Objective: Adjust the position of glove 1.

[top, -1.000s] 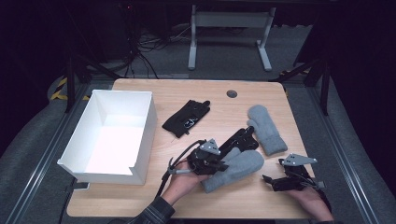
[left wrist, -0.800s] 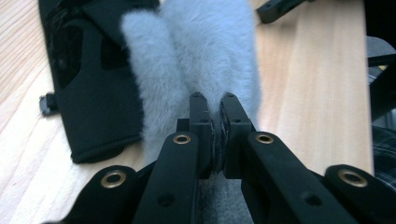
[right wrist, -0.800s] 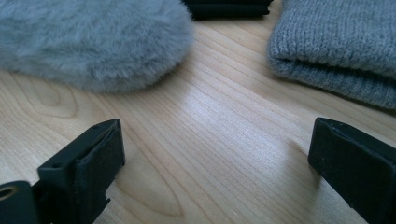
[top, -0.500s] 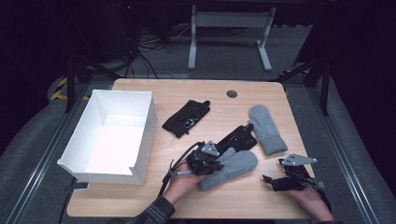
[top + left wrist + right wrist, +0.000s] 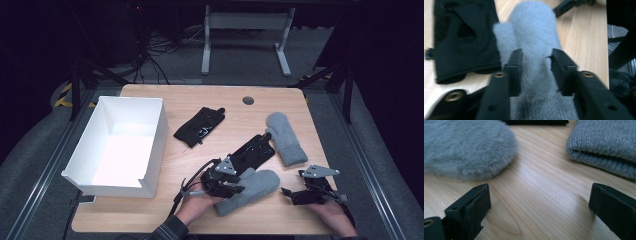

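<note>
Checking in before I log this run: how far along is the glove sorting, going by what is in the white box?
Nothing looks done: the white box holds no gloves. In hand: the left gripper is shut on the fuzzy grey mitten, which lies on the table. The right gripper is open over bare wood. Left: the second grey mitten and two black gloves lie outside the box.

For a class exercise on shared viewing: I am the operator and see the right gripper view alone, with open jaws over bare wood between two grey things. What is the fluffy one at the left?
Observer: A grey fluffy mitten; the left gripper is shut on its cuff end.
Operator: And the knitted thing?
Observer: A second grey mitten, lying apart.
Operator: Anything else on the table?
Observer: A white box at the left edge, and two black gloves.
</note>
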Demonstrator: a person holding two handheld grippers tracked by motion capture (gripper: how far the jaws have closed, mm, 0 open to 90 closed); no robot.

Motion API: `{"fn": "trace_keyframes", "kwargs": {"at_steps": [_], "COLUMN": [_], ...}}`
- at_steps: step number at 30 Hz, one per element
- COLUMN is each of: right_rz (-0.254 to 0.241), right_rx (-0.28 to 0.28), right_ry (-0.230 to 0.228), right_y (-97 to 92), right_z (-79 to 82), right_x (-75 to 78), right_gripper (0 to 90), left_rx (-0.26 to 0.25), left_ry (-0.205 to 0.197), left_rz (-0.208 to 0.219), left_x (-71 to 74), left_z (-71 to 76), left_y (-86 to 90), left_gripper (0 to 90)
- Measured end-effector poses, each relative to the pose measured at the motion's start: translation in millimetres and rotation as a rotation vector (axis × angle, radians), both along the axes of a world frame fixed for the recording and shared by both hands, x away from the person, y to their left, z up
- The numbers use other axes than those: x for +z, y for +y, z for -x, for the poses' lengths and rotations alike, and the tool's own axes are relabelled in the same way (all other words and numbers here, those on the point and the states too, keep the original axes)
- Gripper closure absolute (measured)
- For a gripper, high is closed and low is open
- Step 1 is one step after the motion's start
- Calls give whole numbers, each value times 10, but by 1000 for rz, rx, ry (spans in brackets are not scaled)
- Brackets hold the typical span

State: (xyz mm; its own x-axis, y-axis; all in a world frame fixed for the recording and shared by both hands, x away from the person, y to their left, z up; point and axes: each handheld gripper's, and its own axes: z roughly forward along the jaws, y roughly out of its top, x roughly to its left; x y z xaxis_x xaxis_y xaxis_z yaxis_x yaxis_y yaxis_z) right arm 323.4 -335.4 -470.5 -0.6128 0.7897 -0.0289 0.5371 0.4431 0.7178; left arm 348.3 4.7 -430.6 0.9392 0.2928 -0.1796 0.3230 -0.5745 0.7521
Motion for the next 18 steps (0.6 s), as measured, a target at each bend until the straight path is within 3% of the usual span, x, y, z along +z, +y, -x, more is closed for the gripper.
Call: {"fn": "trace_keyframes", "kwargs": {"at_steps": [4,7,9,14,18], "right_rz": [-2,8,13,16,18], "right_rx": [2,9,4,-41,-60], "right_ry": [-2,-1,-7,-26,-44], "right_y": [-6,-19,-18,-48,-70], "right_z": [7,21,25,31,7], "right_x": [2,42,53,133,214], "right_gripper": [63,176,180,273,424], "left_rx": [28,54,63,109,139], "left_ry": [-26,-20,-25,-31,-22], "left_rz": [-15,-21,-35,-90,-139], "left_x": [54,41,30,-45,-113], "left_z": [-29,-71,-85,-147,-188], "left_y": [153,277,322,484,571], "left_gripper": [551,490,440,320,217]}}
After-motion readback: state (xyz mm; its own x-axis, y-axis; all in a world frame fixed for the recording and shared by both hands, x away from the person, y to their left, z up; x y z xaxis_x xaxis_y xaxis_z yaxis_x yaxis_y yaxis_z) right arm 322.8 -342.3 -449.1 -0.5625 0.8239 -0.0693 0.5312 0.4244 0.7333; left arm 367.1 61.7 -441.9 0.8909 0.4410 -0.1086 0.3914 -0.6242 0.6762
